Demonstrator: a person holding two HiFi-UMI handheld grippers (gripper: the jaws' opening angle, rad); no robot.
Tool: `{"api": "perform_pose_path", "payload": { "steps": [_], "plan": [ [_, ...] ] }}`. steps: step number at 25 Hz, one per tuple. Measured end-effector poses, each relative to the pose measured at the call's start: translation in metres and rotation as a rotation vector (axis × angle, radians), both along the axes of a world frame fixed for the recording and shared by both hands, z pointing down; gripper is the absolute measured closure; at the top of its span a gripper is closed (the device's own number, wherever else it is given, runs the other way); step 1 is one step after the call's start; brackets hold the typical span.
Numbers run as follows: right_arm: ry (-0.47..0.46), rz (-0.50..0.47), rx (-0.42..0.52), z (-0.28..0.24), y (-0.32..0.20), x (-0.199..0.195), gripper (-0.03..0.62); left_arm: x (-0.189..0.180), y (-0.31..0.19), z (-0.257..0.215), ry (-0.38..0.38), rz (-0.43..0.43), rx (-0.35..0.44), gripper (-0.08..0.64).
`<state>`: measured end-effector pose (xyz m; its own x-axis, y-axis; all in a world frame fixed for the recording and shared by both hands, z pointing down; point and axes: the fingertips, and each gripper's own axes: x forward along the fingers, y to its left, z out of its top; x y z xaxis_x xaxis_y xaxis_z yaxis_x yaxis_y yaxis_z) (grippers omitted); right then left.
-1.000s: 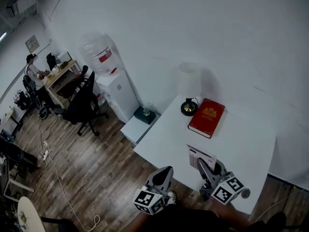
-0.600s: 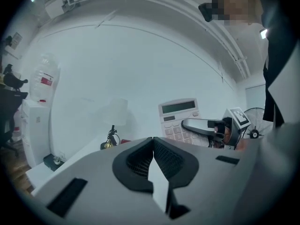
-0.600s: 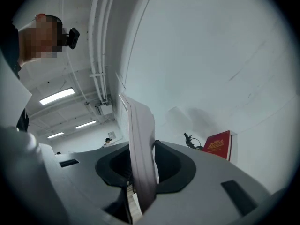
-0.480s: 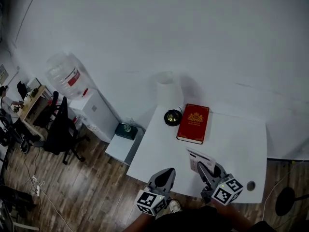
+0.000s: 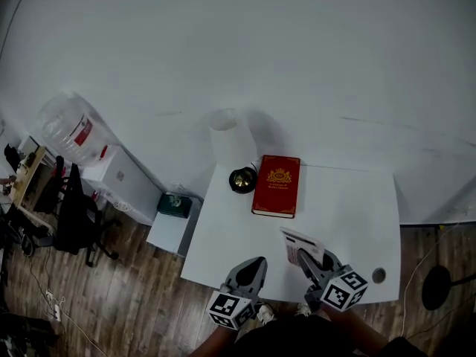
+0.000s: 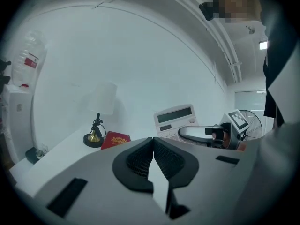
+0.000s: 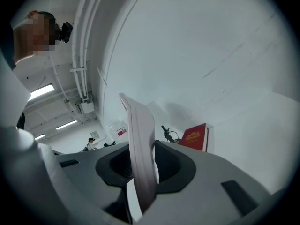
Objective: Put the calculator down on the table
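One white table (image 5: 349, 199), wood floor (image 5: 141, 296)

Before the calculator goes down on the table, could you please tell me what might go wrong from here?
1. The right tongs pinch the calculator by one end, so it sticks out edge-on; let go like this, it may topple or slap flat.
2. It hangs near the front edge of the table; released too short, it might slide off.
3. The red book lies just beyond, so pushing far forward could nudge it.
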<state>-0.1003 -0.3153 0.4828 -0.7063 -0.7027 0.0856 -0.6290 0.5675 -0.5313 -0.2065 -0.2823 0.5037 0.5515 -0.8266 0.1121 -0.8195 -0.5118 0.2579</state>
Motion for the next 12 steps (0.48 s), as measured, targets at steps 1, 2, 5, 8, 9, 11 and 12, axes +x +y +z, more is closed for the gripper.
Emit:
{"api": "perform_pose_path", "payload": {
  "steps": [1, 2, 5, 8, 9, 11, 12],
  "plan": [
    [-0.001, 0.006, -0.017, 0.005, -0.002, 0.003, 0.468, 0.003, -0.002, 0.002, -0.002, 0.004, -0.004, 0.540],
    [-0.004, 0.011, -0.035, 0.011, -0.004, 0.007, 0.468, 0.006, -0.004, 0.005, -0.005, 0.007, -0.009, 0.540],
    [-0.002, 0.028, -0.090, 0.031, -0.007, 0.018, 0.468, 0.014, -0.009, 0.018, -0.007, 0.013, -0.034, 0.540],
    [0.006, 0.054, -0.159, 0.058, -0.007, 0.029, 0.468, 0.021, -0.010, 0.033, -0.015, 0.019, -0.065, 0.540],
    [0.012, 0.061, -0.183, 0.067, -0.006, 0.032, 0.469, 0.024, -0.010, 0.038, -0.015, 0.023, -0.075, 0.540],
    [0.014, 0.074, -0.232, 0.084, -0.004, 0.038, 0.469, 0.031, -0.012, 0.044, -0.003, 0.039, -0.091, 0.540],
    [0.012, 0.083, -0.257, 0.092, -0.003, 0.042, 0.469, 0.035, -0.013, 0.045, 0.007, 0.049, -0.097, 0.540]
  ]
}}
